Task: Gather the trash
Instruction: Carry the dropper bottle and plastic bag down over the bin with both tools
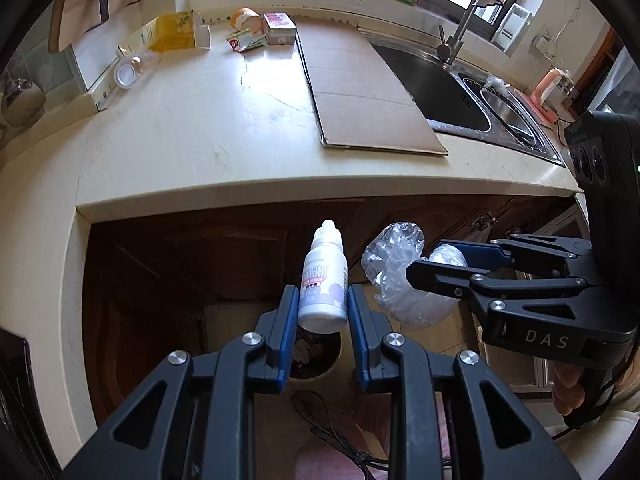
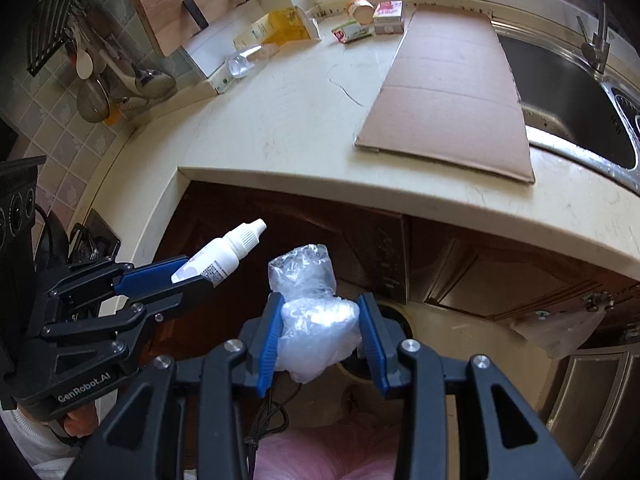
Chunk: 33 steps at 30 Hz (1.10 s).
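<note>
The surface [image 1: 192,136], a pale L-shaped kitchen counter, is seen behind and above both grippers, with a flattened cardboard sheet [image 1: 360,80] lying on it beside the sink [image 1: 460,92]. More trash is left at its back edge: a yellow carton [image 1: 172,32], a small pink box [image 1: 278,28], a crumpled green wrapper [image 1: 246,40] and a clear plastic bottle [image 1: 134,66].

Below the counter edge, on the floor in front of the dark cabinet doors, a round bin [image 1: 316,356] is partly visible between the left fingers; its rim [image 2: 394,312] is also glimpsed behind the right fingers. This is judged to be the drop target.

A crumpled clear plastic bag [image 2: 316,320] is held by the right gripper [image 2: 322,332], whose fingers are closed moderately on the soft wad. A small white dropper bottle [image 1: 324,280] is clamped upright by the left gripper [image 1: 323,304], whose fingers are narrow against its sides.

For a clean drop, each gripper should be brought squarely over the bin mouth before it is opened. The bottle is best released low, since it may bounce off the rim. The bag, being light and springy, may cling to a pad, so the fingers should be opened fully.
</note>
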Available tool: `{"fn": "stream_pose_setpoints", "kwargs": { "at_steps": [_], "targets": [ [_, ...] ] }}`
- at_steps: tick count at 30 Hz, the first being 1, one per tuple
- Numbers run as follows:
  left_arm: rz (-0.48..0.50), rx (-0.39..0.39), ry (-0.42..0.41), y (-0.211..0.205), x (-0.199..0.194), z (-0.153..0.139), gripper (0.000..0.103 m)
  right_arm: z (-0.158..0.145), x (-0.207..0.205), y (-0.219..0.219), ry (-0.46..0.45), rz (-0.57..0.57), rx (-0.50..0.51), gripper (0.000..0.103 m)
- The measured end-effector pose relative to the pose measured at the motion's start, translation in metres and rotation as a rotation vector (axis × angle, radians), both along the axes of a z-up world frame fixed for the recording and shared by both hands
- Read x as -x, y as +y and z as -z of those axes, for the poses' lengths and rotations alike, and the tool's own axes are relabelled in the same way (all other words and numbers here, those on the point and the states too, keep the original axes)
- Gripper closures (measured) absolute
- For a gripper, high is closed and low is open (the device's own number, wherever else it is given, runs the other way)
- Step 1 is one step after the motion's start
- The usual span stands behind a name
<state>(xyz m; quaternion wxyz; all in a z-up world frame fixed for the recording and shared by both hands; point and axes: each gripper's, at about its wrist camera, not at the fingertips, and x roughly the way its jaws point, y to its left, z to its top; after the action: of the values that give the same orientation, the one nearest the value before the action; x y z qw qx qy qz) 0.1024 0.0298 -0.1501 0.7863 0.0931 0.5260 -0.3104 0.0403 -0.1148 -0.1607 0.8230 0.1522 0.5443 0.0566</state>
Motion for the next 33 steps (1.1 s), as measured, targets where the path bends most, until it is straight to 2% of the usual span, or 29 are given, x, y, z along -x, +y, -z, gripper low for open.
{"fn": "stream_pose_setpoints", "kwargs": {
  "at_steps": [7,16,23,33],
  "targets": [
    [-0.038,-0.021,0.093,-0.004,0.005,0.043,0.080,0.045,0.004,0.005,0.090,-0.036,-0.009,0.065],
    [-0.075,-0.098,0.207,-0.014,0.013,0.126,0.080,0.120,0.010,0.005,0.184,-0.060,-0.048,0.065],
    [-0.161,-0.131,0.301,-0.009,0.006,0.219,0.080,0.211,0.012,-0.007,0.279,-0.030,-0.102,0.065],
    [-0.258,-0.164,0.403,-0.002,-0.005,0.357,0.080,0.352,0.000,0.003,0.410,-0.027,-0.086,0.064]
  ]
}}
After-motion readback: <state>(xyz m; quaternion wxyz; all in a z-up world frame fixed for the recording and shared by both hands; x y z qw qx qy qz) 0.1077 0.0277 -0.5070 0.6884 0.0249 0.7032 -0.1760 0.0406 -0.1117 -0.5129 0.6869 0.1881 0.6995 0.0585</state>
